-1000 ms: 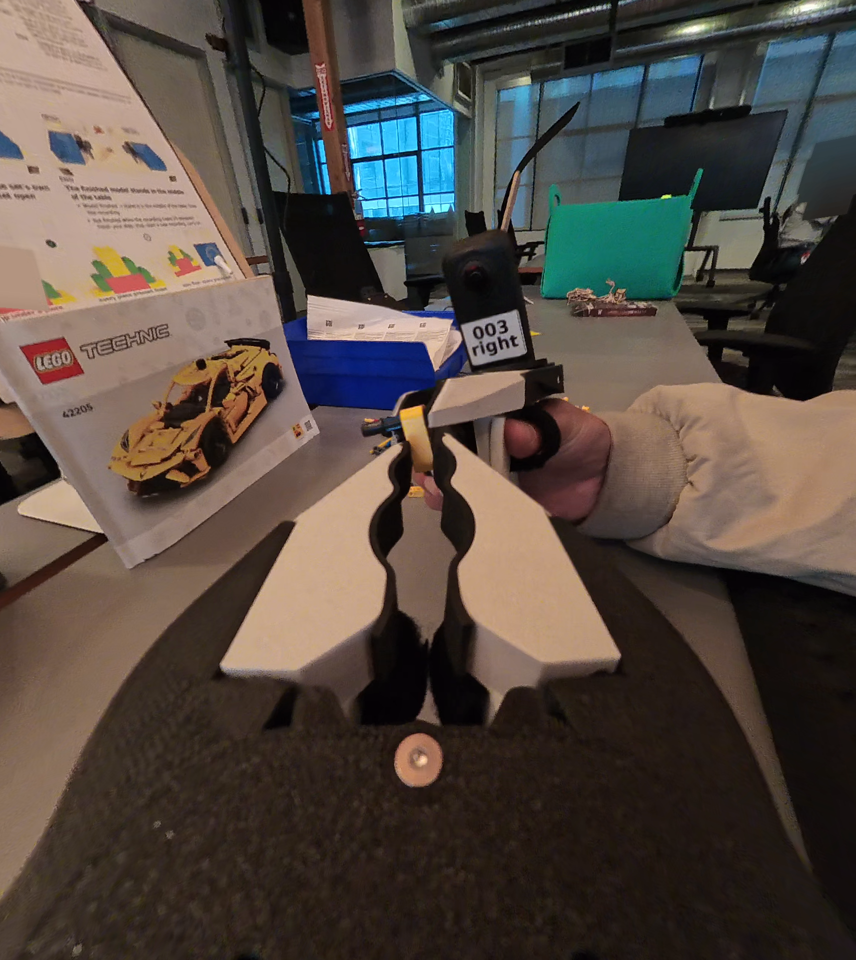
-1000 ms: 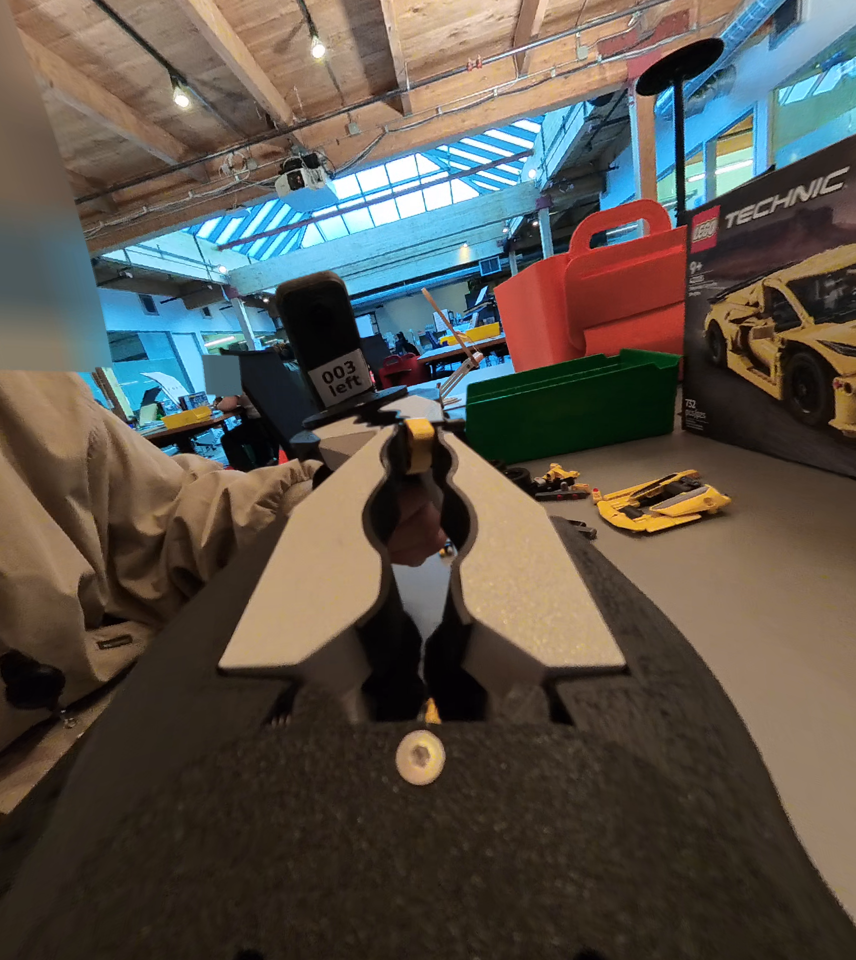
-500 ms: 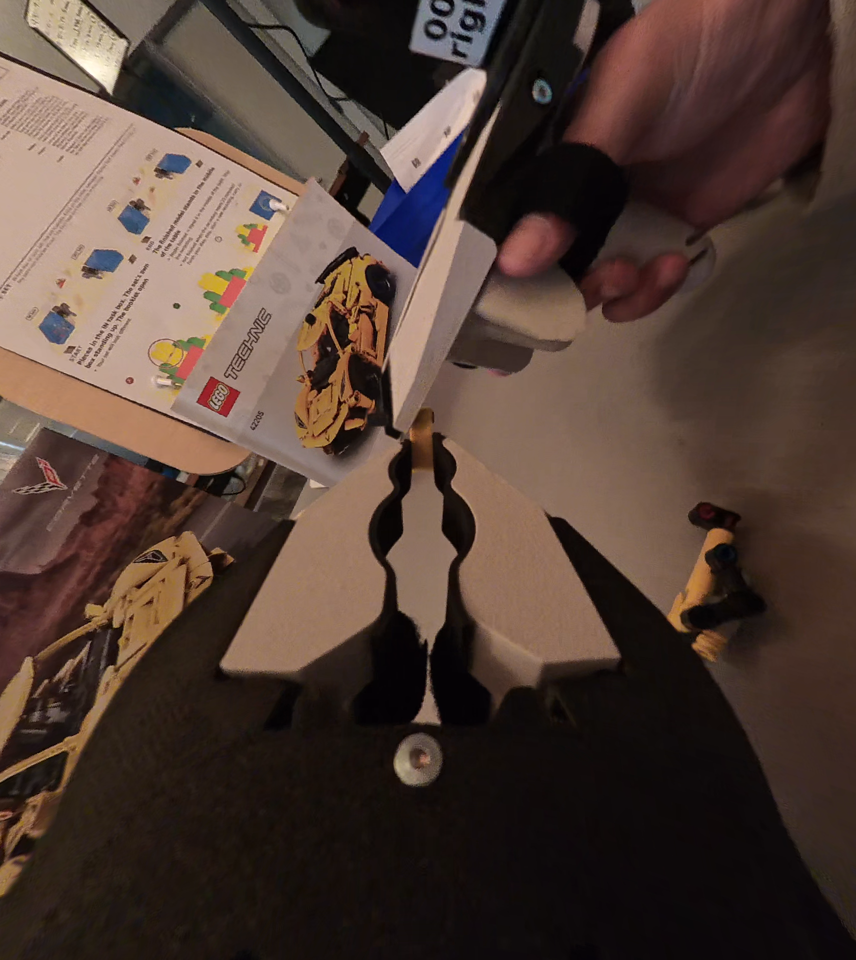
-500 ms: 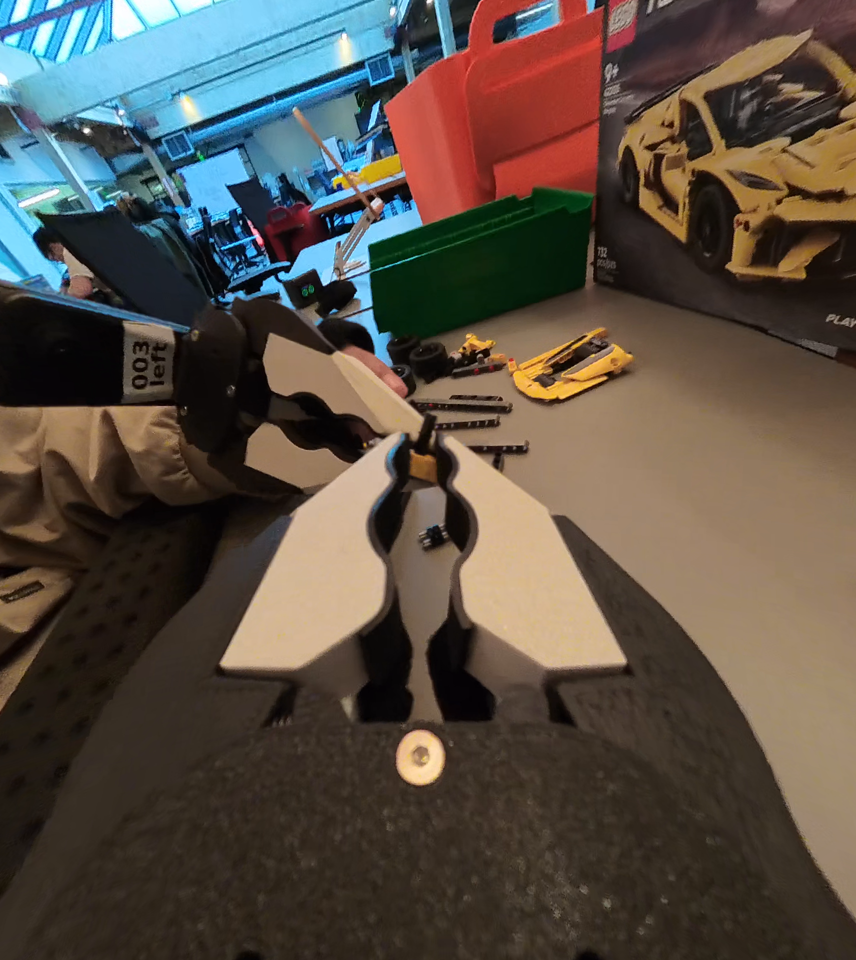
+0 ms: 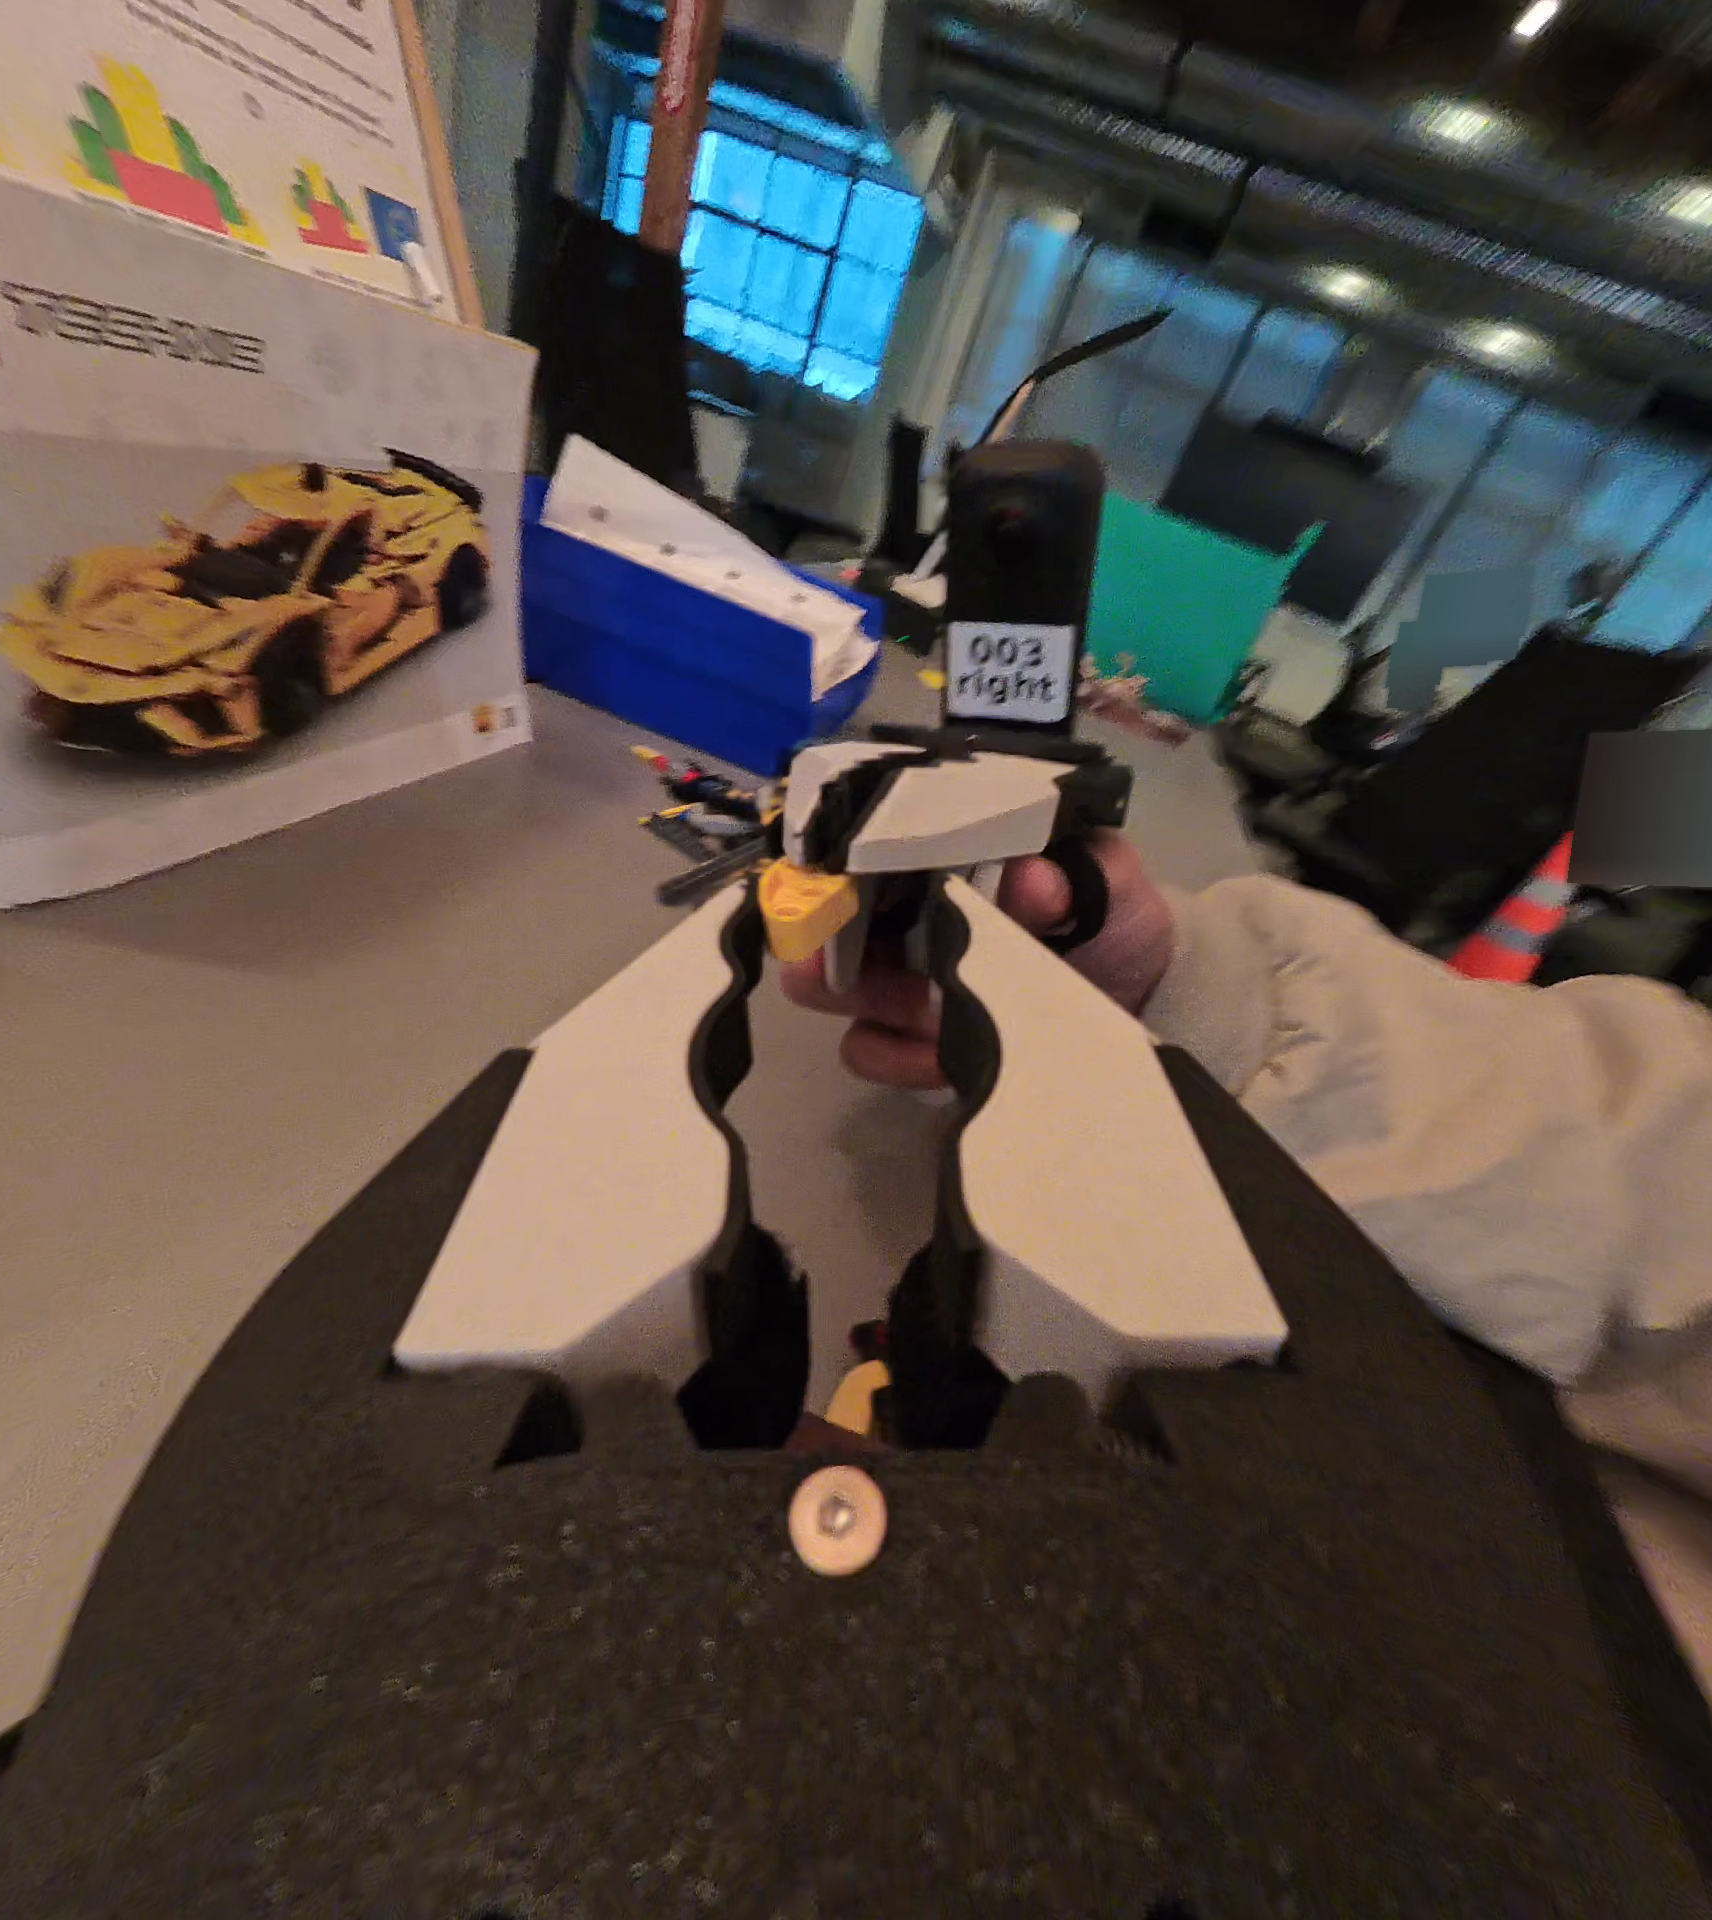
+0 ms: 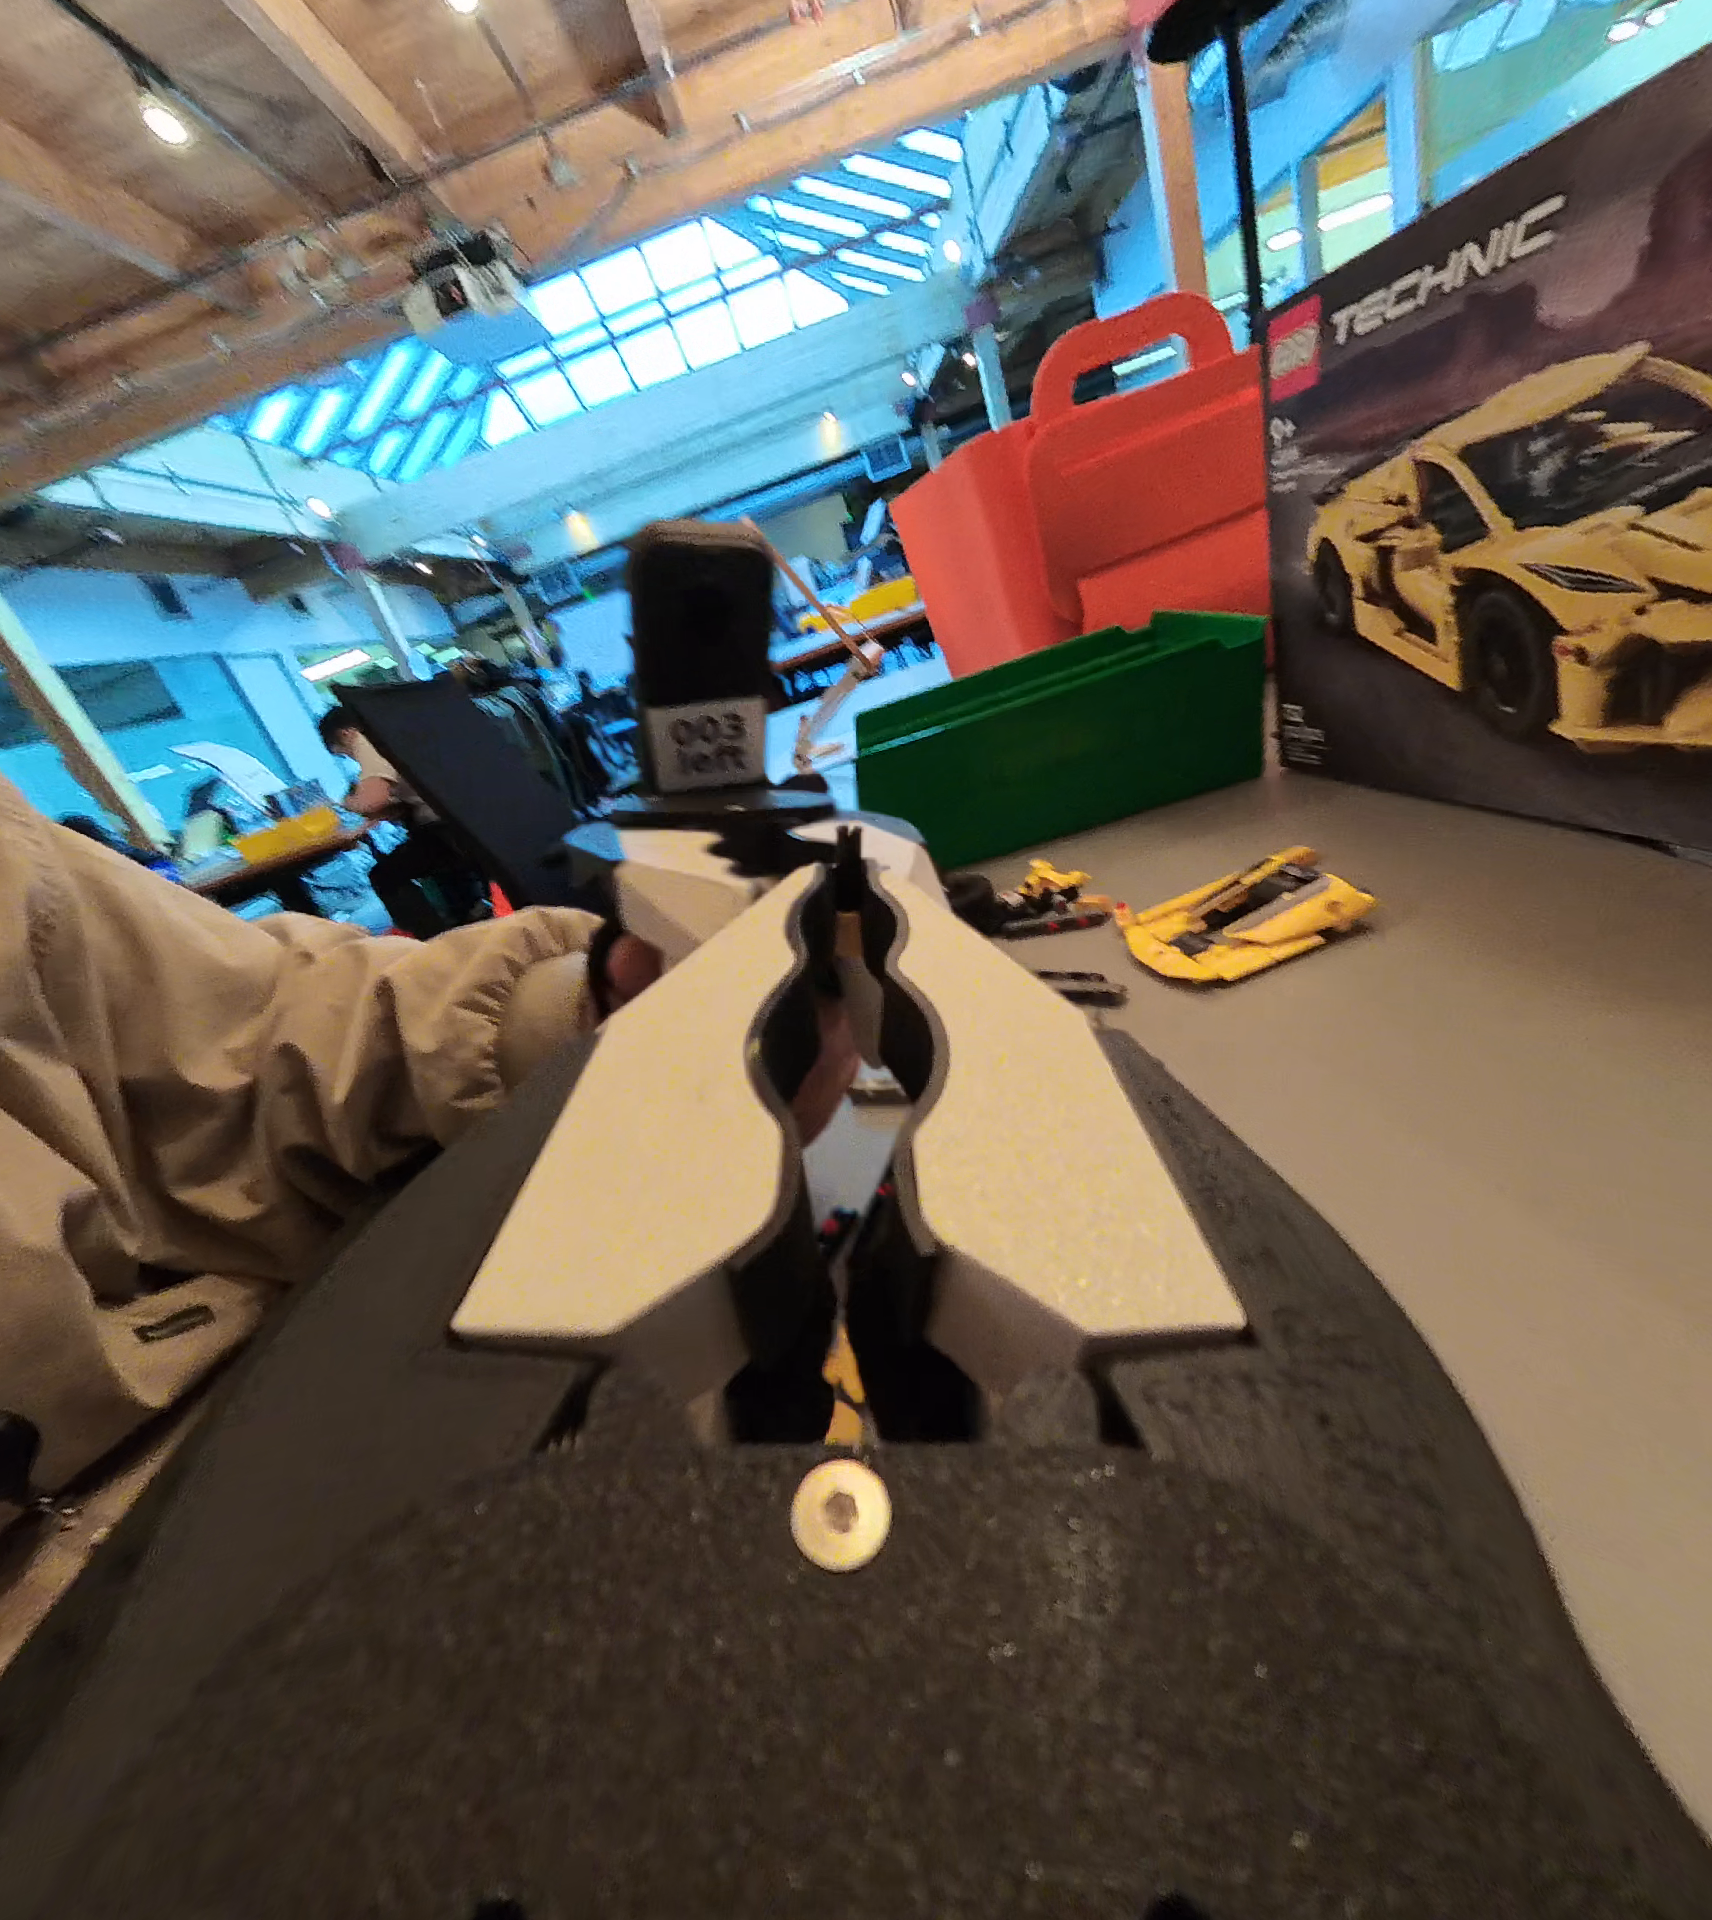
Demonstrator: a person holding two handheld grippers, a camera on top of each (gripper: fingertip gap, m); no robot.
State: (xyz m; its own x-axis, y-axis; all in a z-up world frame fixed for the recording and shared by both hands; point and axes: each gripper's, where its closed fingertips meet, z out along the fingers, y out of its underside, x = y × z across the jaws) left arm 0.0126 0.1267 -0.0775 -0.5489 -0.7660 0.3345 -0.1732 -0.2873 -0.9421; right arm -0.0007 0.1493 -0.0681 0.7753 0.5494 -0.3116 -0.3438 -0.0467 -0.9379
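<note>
In the left wrist view my left gripper (image 5: 841,914) is open, its fingertips on either side of a small yellow brick piece (image 5: 802,902) with a black axle (image 5: 712,881) sticking out to the left. My right gripper (image 5: 816,836) faces me from the other side and is shut on that piece, holding it above the grey table (image 5: 208,1091). In the right wrist view my right gripper (image 6: 847,883) is closed on the thin black end of the piece (image 6: 847,857). The left gripper's black body (image 6: 701,644) stands just behind it. A hand (image 5: 1060,935) holds the right gripper.
An instruction booklet (image 5: 208,582) with a yellow car stands at the left, a blue bin (image 5: 665,634) with papers behind it, and loose parts (image 5: 696,805) beside it. On the other side are a green bin (image 6: 1060,727), a red box (image 6: 1091,520), the set's box (image 6: 1558,540) and a yellow car panel (image 6: 1247,920). My left and right fingertips are right by each other.
My left gripper was shut on the yellow piece and has opened, leaving it in the right gripper. Both grippers tipped down half a second ago and are level again.
</note>
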